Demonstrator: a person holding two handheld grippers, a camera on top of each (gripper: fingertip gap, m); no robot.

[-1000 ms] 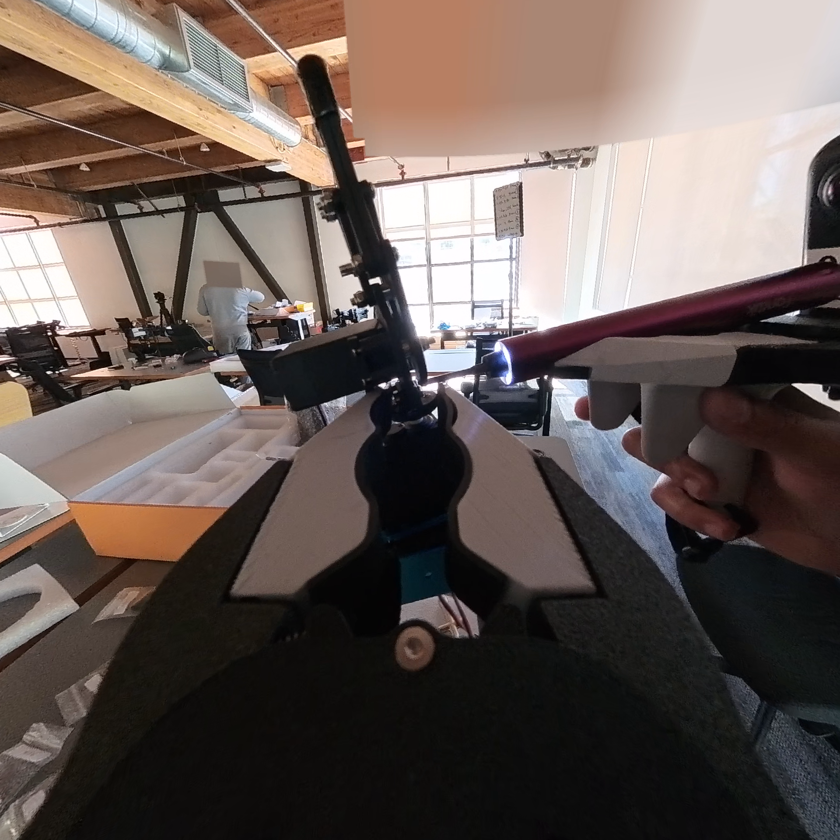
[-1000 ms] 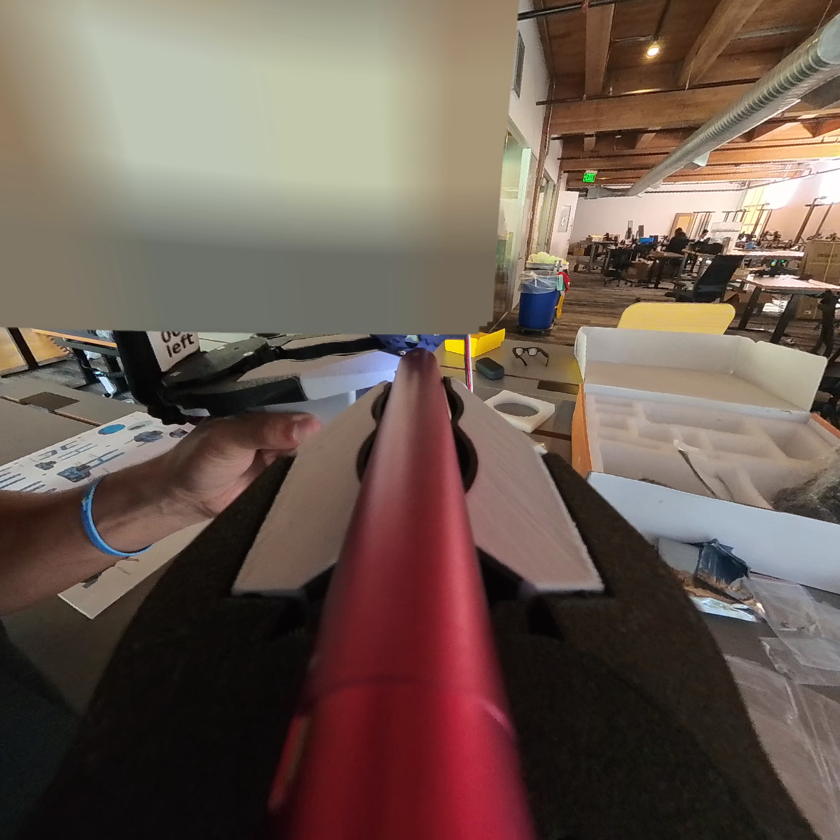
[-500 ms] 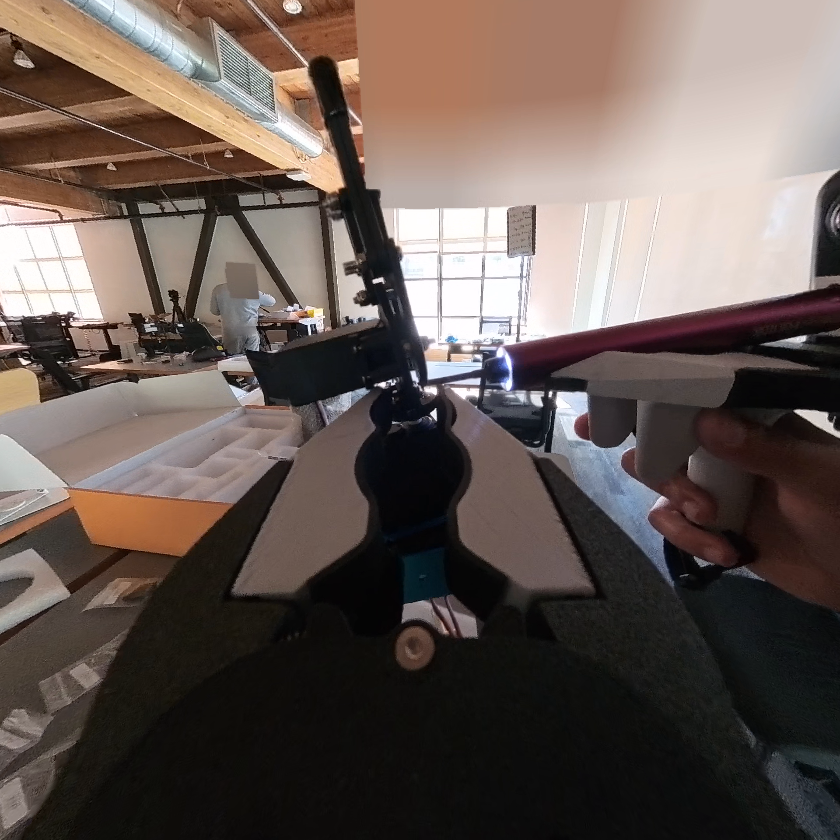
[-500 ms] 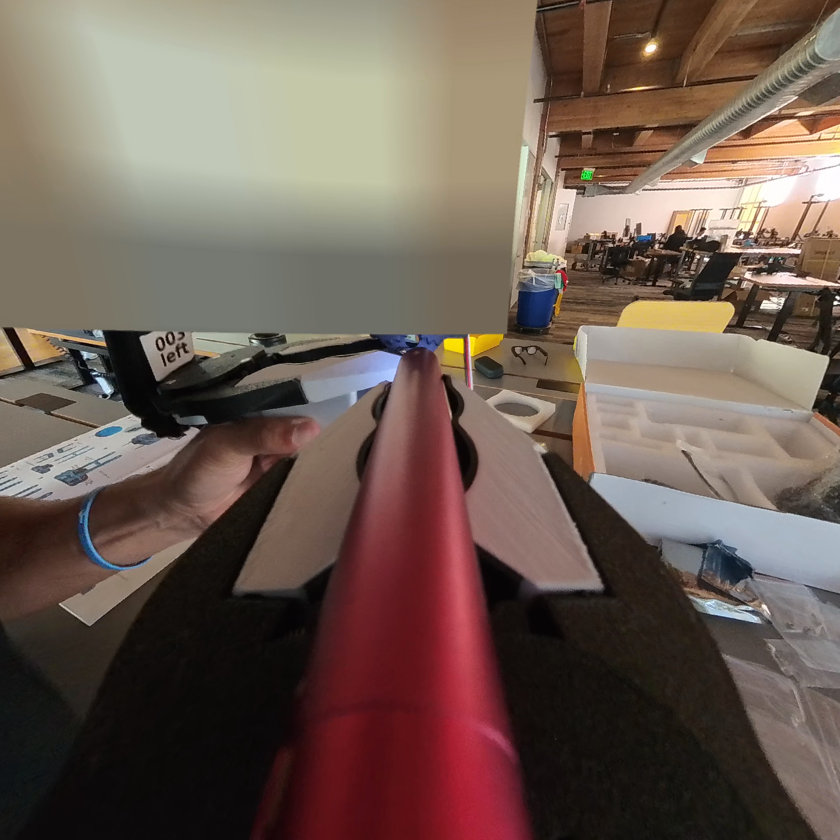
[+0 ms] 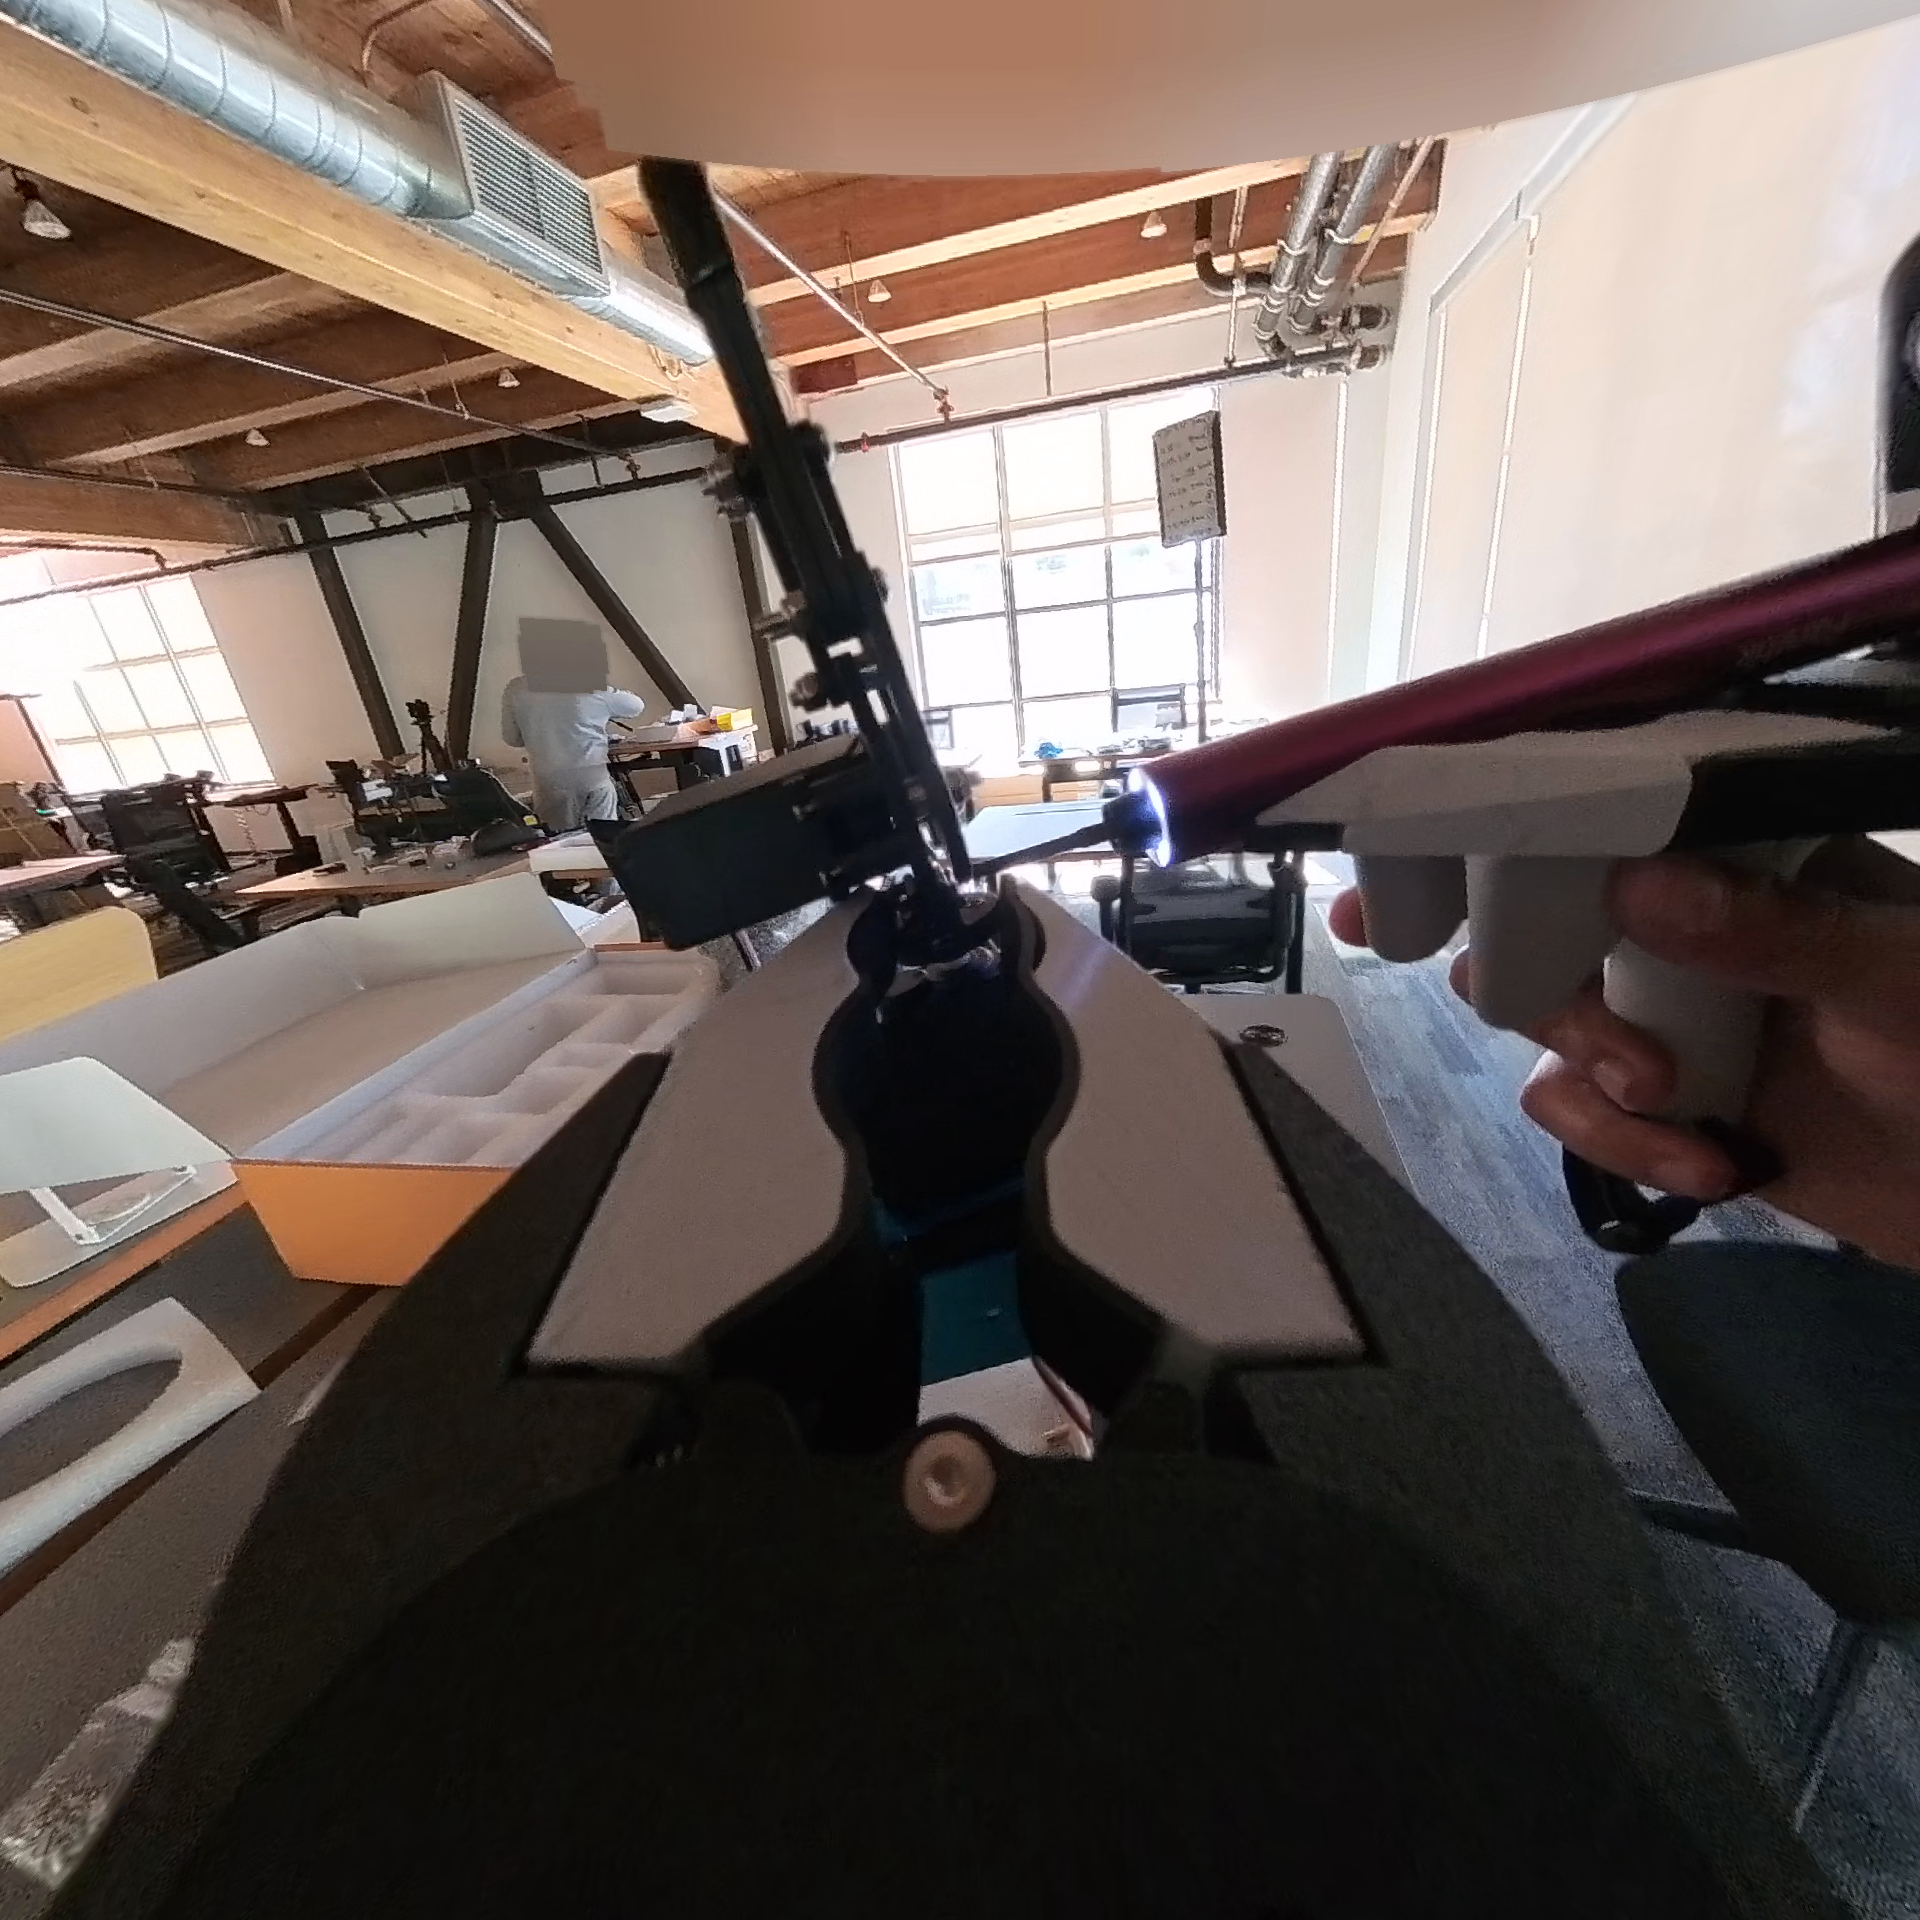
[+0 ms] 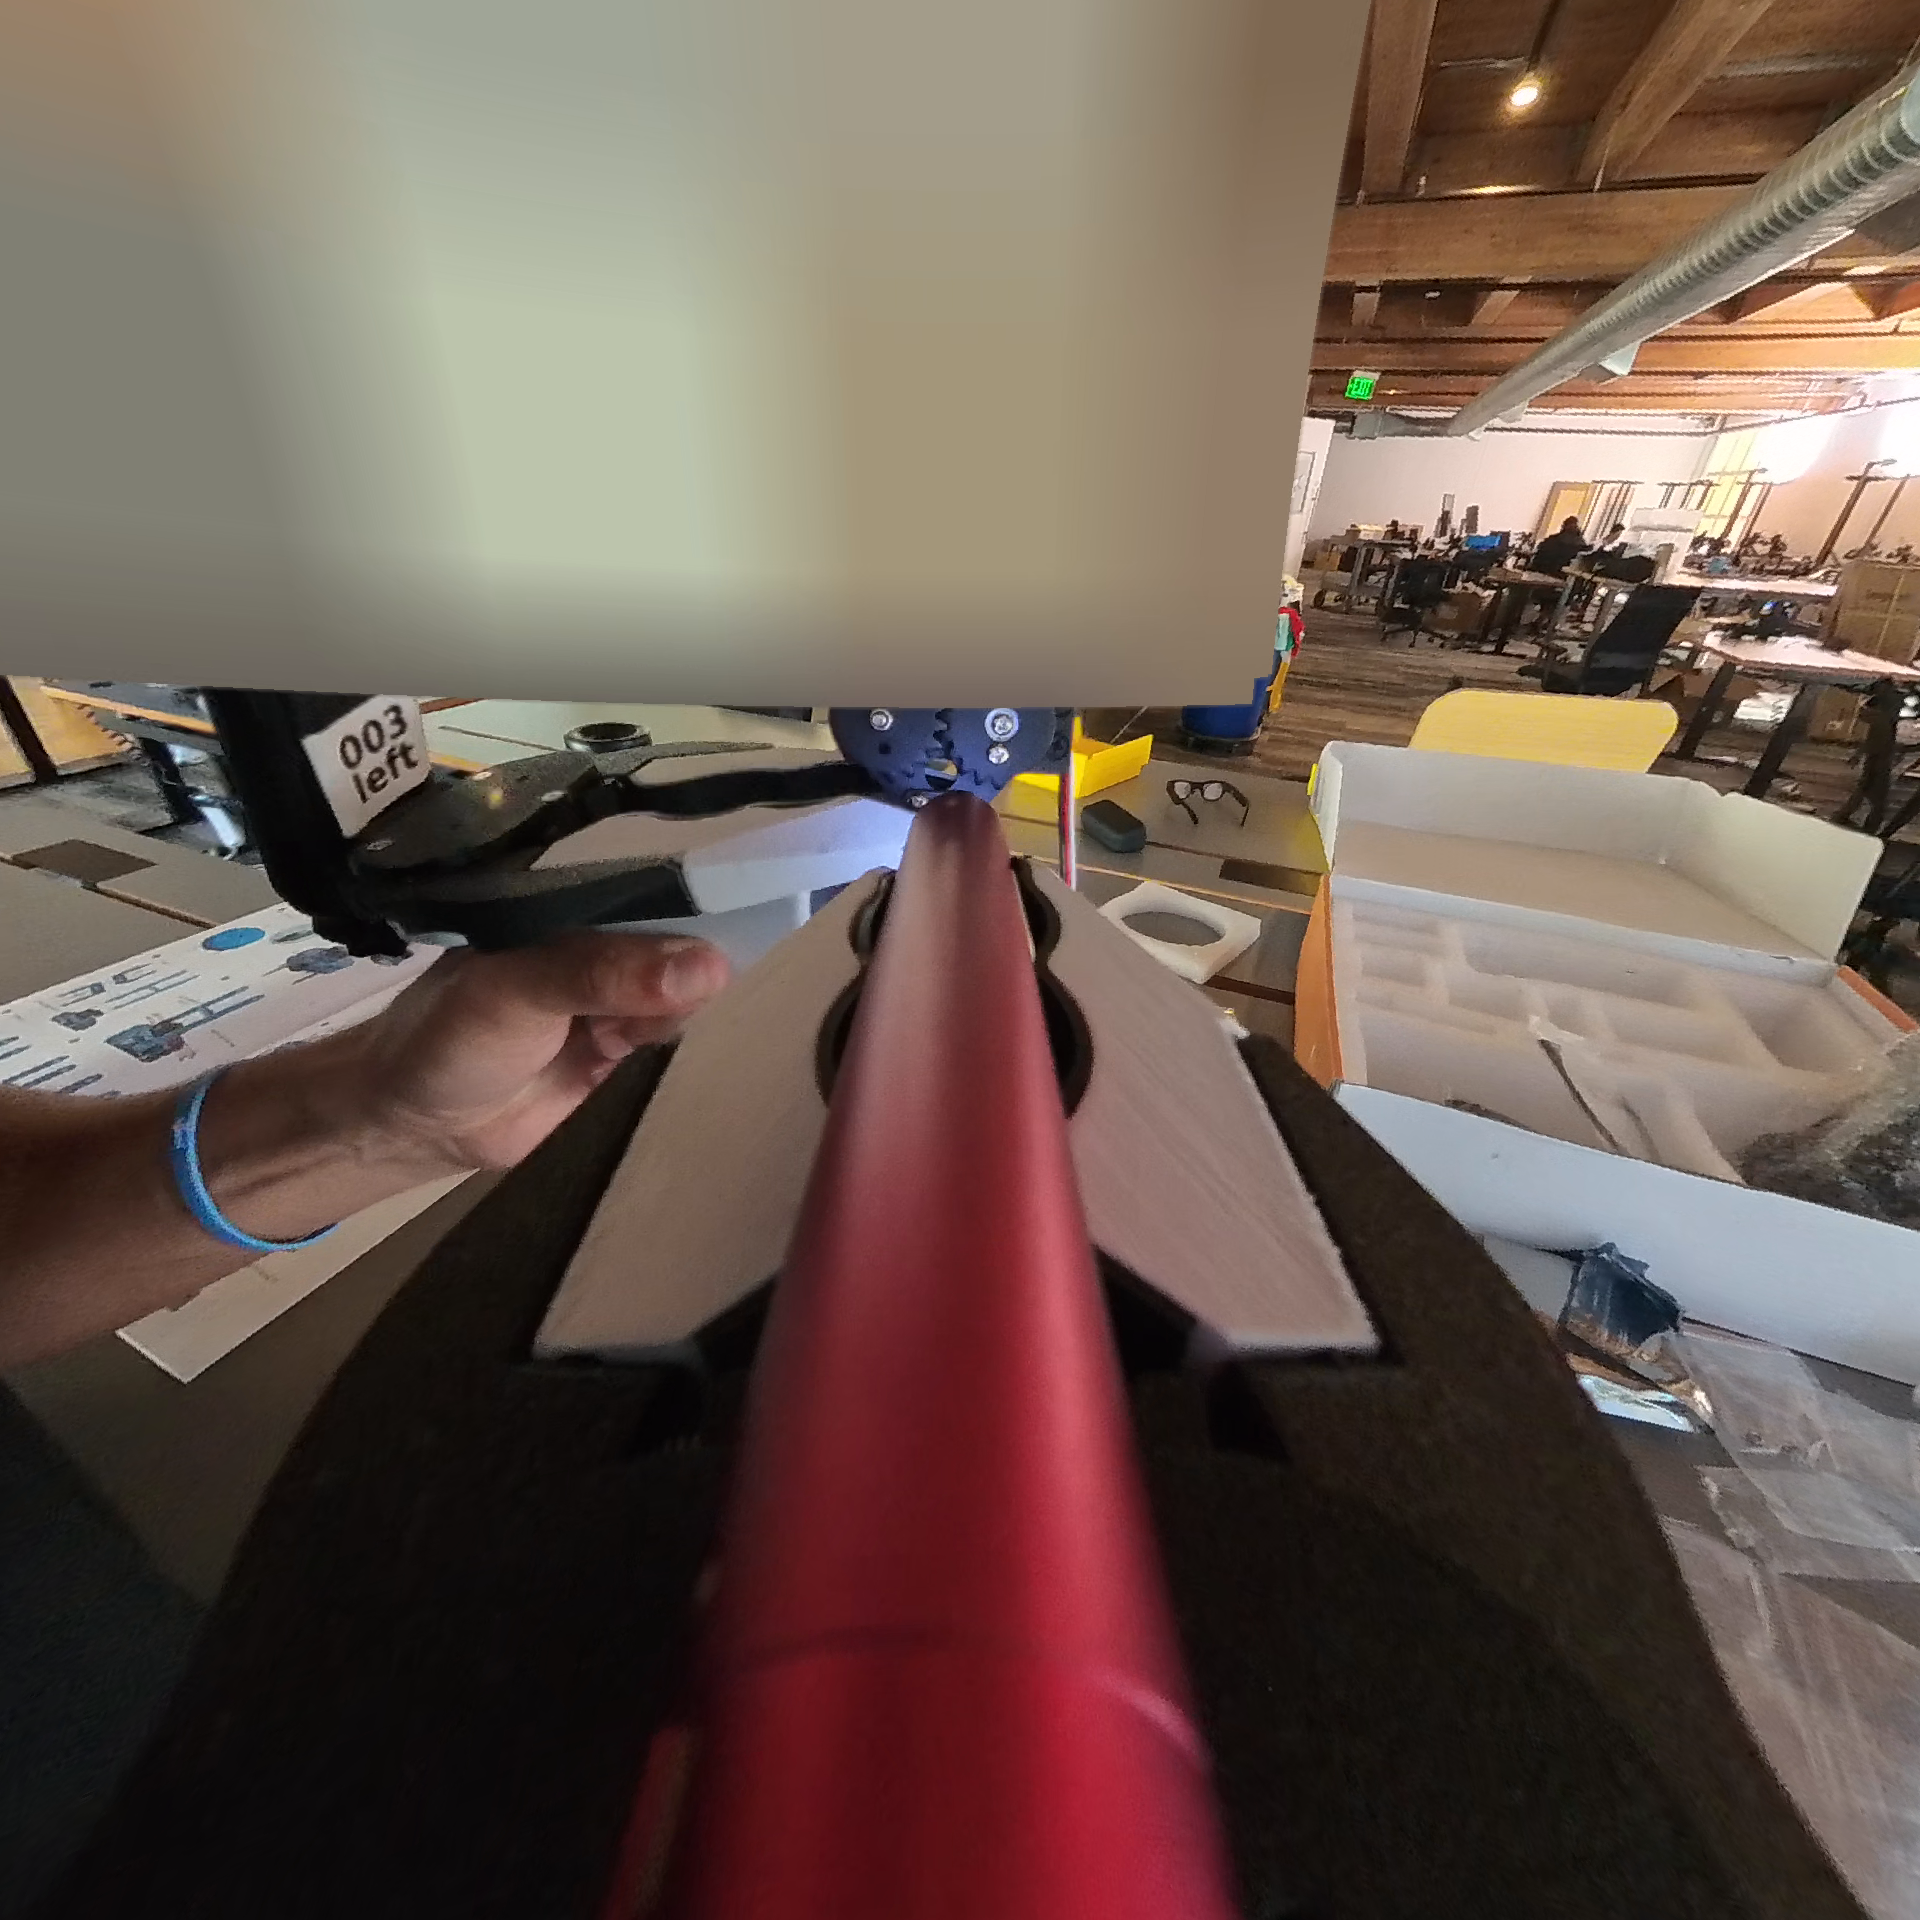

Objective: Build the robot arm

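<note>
My left gripper (image 5: 940, 920) is shut on a black mechanical assembly (image 5: 748, 842), a boxy motor block with a long black rod (image 5: 779, 488) slanting up and to the left. The blue geared end of this assembly (image 6: 935, 748) shows in the right wrist view. My right gripper (image 6: 951, 883) is shut on a red powered screwdriver (image 6: 935, 1351). In the left wrist view the screwdriver (image 5: 1507, 696) comes in from the right with its tip light (image 5: 1148, 821) on. Its thin bit reaches the assembly just above my left fingertips. A hand (image 6: 499, 1039) holds the left gripper (image 6: 727, 852).
A white box with a foam insert and orange side (image 5: 436, 1091) sits on the table, also in the right wrist view (image 6: 1558, 987). Glasses (image 6: 1205, 795), a yellow bin (image 6: 1101, 769), a printed sheet (image 6: 135, 1029), a foam piece (image 6: 1174, 930) and plastic bags (image 6: 1787, 1558) lie around. A person (image 5: 561, 738) stands far off. Left tips to right tips: about 5 cm.
Both grips are unchanged and the screwdriver bit stays at the assembly. The right wrist view has drawn slightly nearer, so the blue geared end now shows below the blurred patch.
</note>
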